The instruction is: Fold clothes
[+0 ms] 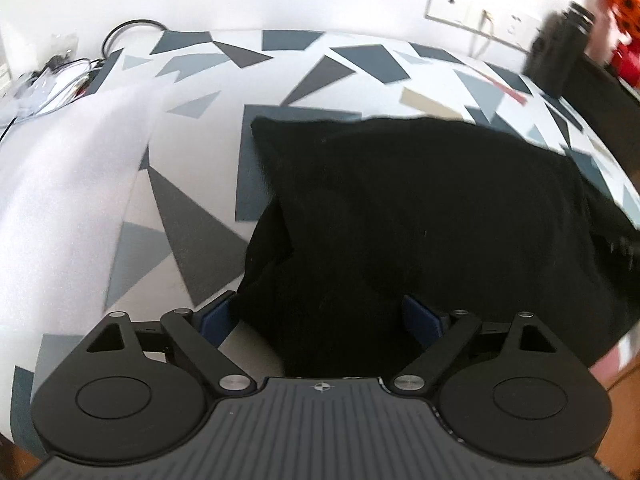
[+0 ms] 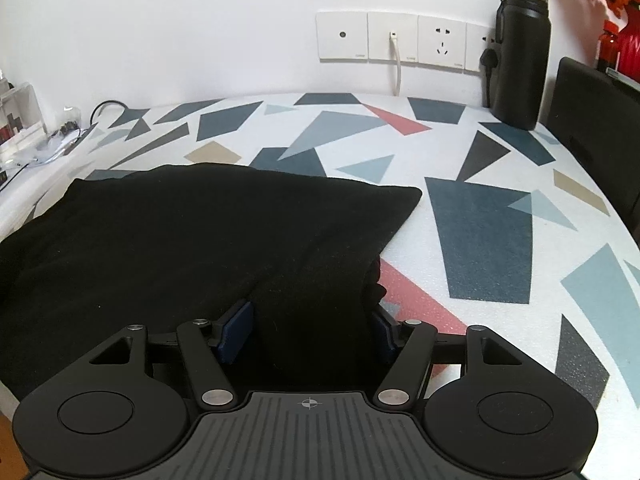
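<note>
- I see bright, even daylight on both feeds, with soft shadows only.
- My left view smears with motion blur, worst at its edges.
- The black garment [image 2: 192, 240] reads as featureless dark.
- Fisheye bends the wall sockets [image 2: 400, 42].

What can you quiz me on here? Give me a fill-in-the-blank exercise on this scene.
1. The garment lying on the patterned table cover is ____ in colour.
2. The tall dark bottle stands against the ____.
3. The pads of the right tool are dark ____.
4. Both the right tool and the left tool have their jaws ____ around the garment's near edge.

Missing words: black; wall; blue; open
</note>
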`<action>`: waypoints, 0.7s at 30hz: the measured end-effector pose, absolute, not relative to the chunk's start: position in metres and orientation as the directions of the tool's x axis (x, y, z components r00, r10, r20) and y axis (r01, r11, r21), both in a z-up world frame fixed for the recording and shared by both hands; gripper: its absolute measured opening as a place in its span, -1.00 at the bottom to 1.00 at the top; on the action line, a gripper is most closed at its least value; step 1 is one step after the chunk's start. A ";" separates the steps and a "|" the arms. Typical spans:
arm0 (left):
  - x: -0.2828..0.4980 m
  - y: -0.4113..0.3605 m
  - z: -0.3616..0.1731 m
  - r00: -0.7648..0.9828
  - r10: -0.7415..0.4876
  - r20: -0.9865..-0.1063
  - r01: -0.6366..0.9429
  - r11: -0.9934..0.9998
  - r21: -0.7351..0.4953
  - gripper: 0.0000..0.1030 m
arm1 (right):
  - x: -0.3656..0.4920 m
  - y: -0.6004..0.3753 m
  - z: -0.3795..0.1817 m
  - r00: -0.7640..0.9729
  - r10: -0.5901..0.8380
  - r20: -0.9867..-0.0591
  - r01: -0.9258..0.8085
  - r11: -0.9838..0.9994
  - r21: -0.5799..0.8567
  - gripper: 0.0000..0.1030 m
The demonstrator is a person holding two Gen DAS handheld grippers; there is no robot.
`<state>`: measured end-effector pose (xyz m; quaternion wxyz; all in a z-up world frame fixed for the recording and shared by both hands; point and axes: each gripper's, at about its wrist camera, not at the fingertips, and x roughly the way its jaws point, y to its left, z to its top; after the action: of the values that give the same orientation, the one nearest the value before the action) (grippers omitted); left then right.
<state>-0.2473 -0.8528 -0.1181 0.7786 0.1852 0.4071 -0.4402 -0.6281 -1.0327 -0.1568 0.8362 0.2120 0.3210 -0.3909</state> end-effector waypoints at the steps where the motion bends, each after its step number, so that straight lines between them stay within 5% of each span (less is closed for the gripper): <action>1: -0.248 -0.856 -0.115 0.294 -0.533 -0.794 0.829 0.556 -0.066 0.73 | -0.627 -1.034 -0.156 0.485 -0.511 -0.710 0.791 0.602 0.108 0.15; 3: -0.251 -0.863 -0.105 0.347 -0.513 -0.785 0.823 0.568 -0.008 0.74 | -0.624 -1.039 -0.152 0.465 -0.495 -0.734 0.798 0.593 0.107 0.16; 8: -0.248 -0.884 -0.099 0.360 -0.444 -0.821 0.806 0.591 0.034 0.74 | -0.635 -1.052 -0.137 0.427 -0.515 -0.743 0.854 0.500 0.144 0.79; 15: -0.246 -0.895 -0.130 0.320 -0.372 -0.871 0.758 0.652 0.000 0.75 | -0.643 -1.071 -0.145 0.386 -0.456 -0.802 0.866 0.479 0.143 0.81; 21: -0.245 -0.892 -0.135 0.303 -0.371 -0.878 0.727 0.686 -0.039 1.00 | -0.633 -1.066 -0.152 0.381 -0.424 -0.822 0.852 0.506 0.134 0.98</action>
<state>-0.2455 -0.8915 -0.1352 0.7851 0.1870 0.4759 -0.3495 -0.6330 -1.0662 -0.1523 0.7813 0.2833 0.3778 -0.4082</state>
